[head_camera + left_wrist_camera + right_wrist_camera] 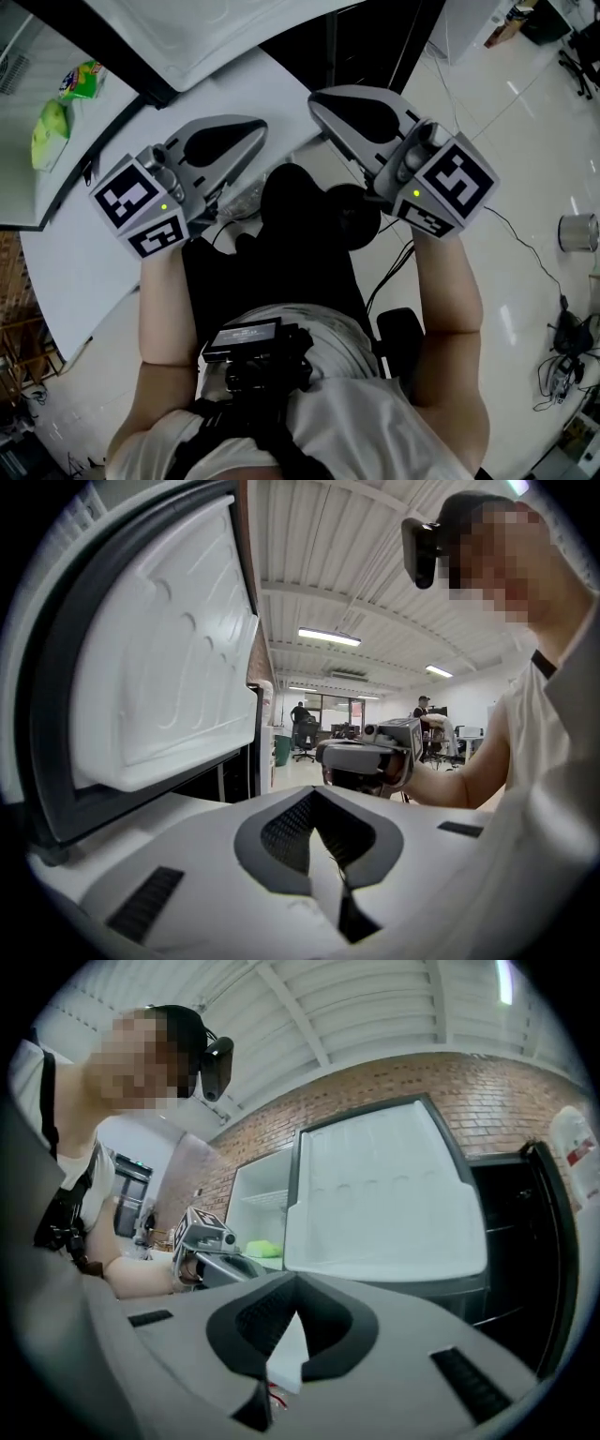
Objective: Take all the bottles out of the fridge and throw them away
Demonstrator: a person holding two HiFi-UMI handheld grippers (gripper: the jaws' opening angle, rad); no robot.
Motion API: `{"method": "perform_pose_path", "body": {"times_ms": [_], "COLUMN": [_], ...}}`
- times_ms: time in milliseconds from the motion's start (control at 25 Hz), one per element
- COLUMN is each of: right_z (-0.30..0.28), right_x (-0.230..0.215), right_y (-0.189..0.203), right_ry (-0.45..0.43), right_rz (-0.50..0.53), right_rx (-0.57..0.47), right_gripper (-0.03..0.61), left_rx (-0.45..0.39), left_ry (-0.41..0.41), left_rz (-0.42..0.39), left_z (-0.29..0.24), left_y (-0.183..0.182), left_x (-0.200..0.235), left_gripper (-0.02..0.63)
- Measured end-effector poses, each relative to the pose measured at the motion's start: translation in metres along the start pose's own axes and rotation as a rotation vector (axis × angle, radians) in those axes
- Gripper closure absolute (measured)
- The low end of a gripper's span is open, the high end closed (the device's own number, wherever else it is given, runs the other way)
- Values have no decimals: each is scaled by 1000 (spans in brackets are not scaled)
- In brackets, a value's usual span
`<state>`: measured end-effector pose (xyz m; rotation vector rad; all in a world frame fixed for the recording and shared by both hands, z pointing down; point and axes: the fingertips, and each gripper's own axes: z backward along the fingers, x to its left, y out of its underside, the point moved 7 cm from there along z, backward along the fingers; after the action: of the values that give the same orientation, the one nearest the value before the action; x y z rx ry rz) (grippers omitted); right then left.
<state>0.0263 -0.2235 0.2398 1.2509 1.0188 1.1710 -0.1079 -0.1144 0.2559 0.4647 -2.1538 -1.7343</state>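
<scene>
The left gripper (255,127) and the right gripper (323,101) are held up side by side in front of the person's chest. Both have their jaws pressed together with nothing between them, and their tips point toward 12 o'clock in the head view. The fridge (23,178) stands at 10 o'clock, with its white door (234,28) open at 12 o'clock. Green packets (56,117) lie on a shelf inside.

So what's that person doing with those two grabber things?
A person stands at a fridge with its door open, holding a gripper in each hand. The left gripper and the right gripper are both shut and empty, held up in front of the chest. Neither has a bottle right now.
</scene>
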Motion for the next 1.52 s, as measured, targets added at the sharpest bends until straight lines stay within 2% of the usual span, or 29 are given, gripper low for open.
{"method": "perform_pose_path", "body": {"times_ms": [280,520,640,1040,1520], "right_z": [-67,-124,-150,-224,-281], "right_x": [39,88,108,160,208], "right_y": [-14,-20,-20,-9,3], "right_ry": [-171,-308,-365,-515,-626], "right_rz": [0,34,19,-59,-88], "right_rx": [-5,0,-1,26,60], "right_gripper": [578,578,578,578,578], "left_rx": [-5,-10,-9,-19,-27], "left_ry": [-101,-204,-243,-417,-518], "left_rz": [19,49,54,90,101], "left_z": [51,115,145,228,303], "left_y": [9,23,28,44,58], "left_x": [0,11,14,22,16], "left_gripper": [604,606,611,611,611]}}
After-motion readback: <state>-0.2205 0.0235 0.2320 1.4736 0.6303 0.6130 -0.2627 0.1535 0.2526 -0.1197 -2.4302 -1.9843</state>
